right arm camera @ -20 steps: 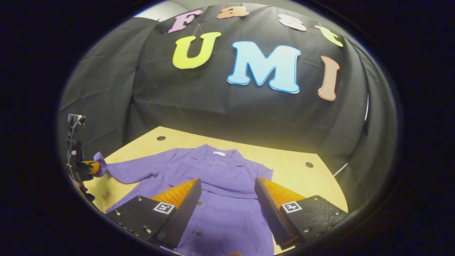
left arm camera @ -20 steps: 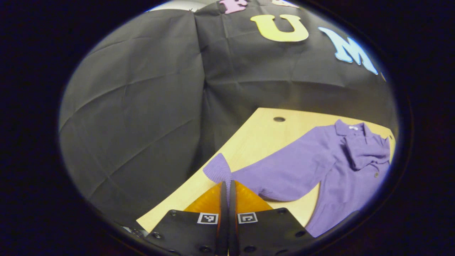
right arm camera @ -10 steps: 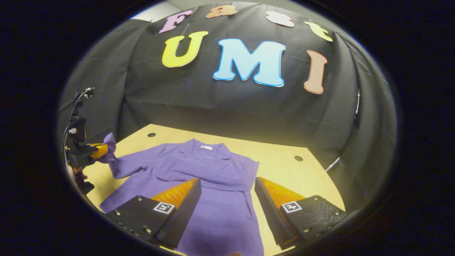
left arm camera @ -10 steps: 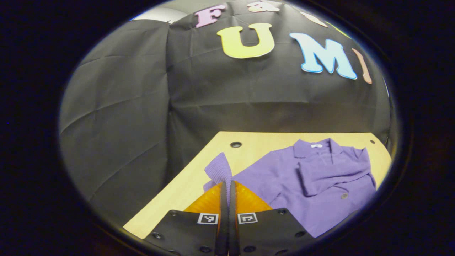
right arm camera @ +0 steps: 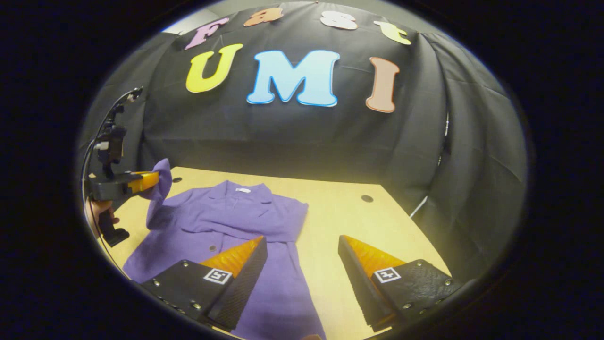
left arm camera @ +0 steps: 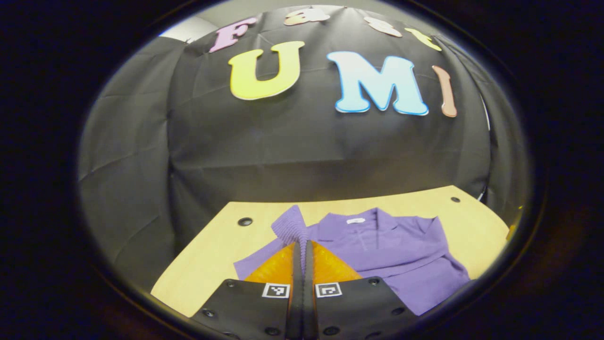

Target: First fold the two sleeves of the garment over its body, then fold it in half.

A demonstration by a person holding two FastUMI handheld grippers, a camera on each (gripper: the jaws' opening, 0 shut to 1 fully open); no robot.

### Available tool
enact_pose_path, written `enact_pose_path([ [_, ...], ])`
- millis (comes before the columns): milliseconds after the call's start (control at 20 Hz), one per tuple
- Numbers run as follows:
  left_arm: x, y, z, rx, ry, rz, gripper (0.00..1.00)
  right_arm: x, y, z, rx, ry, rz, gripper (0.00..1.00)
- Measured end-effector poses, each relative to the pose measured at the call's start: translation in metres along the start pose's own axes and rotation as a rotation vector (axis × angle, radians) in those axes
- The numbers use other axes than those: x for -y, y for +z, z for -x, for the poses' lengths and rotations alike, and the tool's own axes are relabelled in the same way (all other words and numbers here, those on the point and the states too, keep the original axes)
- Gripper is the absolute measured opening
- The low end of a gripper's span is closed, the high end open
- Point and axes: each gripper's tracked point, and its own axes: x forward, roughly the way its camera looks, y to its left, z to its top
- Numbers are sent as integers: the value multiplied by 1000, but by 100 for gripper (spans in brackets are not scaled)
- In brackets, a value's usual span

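One purple knit button-front garment (right arm camera: pixel 236 222) lay on the pale wooden surface (right arm camera: pixel 349 222). The left hand-held gripper (left arm camera: pixel 302 243) pinched its ribbed cuff (left arm camera: pixel 289 225), lifted; the right hand-held gripper (right arm camera: pixel 302 245) gaped, holding nothing.

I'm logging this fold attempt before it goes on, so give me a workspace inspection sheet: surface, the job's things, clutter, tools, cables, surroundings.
Surface: light wooden table with round holes near its far corners.
Job's things: purple garment lies collar away, buttons showing; one sleeve lies folded across its body; the other sleeve's cuff is lifted above the table.
Clutter: nothing seen.
Tools: left tool is shut on the cuff, held by a hand; right tool is open above the garment's lower part and the bare table, holding nothing.
Cables: a thin cable loops over the left tool; a pale line hangs by the wall, unclear.
Surroundings: black cloth wall.
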Motion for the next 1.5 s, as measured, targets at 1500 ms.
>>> enact_pose_path([
  [1500, 288, -94, -77, -191, -295, -139, 27, 61, -58, -2, -76, 102, 67, 94],
])
